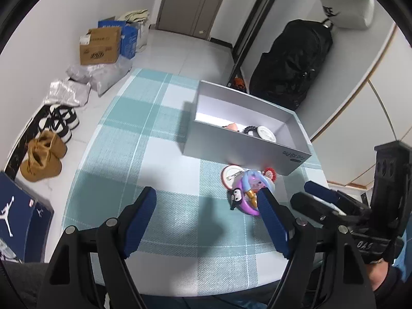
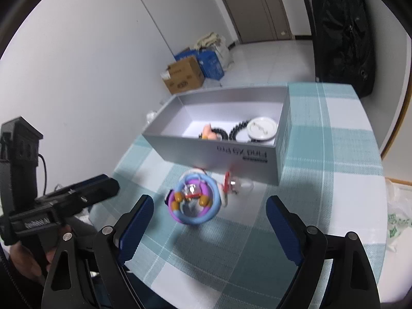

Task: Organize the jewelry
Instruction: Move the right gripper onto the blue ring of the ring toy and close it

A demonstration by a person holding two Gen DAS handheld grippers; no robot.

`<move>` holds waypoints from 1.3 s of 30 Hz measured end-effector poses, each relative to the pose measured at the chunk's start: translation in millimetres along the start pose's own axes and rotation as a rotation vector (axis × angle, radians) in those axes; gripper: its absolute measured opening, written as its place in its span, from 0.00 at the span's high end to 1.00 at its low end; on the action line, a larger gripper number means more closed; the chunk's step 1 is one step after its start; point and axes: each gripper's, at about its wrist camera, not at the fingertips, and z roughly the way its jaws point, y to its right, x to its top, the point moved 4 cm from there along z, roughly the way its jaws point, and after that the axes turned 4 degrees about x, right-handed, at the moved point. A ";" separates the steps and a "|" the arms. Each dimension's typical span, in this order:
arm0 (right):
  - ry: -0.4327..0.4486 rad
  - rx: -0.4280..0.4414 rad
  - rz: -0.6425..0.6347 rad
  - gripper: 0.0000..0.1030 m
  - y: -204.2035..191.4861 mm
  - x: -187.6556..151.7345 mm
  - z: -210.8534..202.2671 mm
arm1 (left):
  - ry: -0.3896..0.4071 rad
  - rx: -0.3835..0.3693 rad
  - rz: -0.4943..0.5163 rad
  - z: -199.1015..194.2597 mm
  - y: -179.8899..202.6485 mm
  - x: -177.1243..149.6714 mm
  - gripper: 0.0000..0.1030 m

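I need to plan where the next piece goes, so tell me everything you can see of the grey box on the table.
The grey box is an open, lidless rectangular carton, cardboard by the look, matte grey outside with a white floor. Dark printed lettering on its near long wall reads upside down in the right wrist view. It sits flat on the checked tablecloth. Inside, toward one end, lie a white round badge, black beaded bands and a small pink figure; the other end looks bare. Loose trinkets lie just outside its near wall. Neither tool touches it.
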 end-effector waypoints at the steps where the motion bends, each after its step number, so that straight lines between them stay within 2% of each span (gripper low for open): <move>1: -0.014 -0.007 -0.002 0.13 -0.4 -1.0 3.2 | -0.002 0.003 -0.009 0.3 -2.7 0.5 0.25; 6: -0.048 -0.014 -0.010 0.14 -2.9 -3.7 15.4 | -0.012 0.006 -0.038 2.8 -11.1 1.5 0.25; 13: -0.046 0.002 -0.004 0.14 -4.5 0.1 24.5 | -0.021 -0.007 -0.010 3.1 -6.7 -0.1 0.25; 21: -0.074 -0.009 -0.049 0.20 -13.4 -0.7 41.2 | -0.023 -0.018 -0.018 2.5 -10.8 2.3 0.25; 24: -0.072 -0.023 -0.063 0.24 -15.2 -0.3 44.5 | -0.029 -0.019 -0.039 3.8 -14.8 3.1 0.25; 29: -0.085 -0.045 -0.098 0.40 -19.0 -2.2 50.3 | -0.041 -0.022 -0.066 6.9 -18.1 5.2 0.25; 39: -0.066 -0.013 -0.079 0.43 -17.1 -4.1 40.9 | -0.050 -0.019 -0.068 8.3 -19.3 4.1 0.25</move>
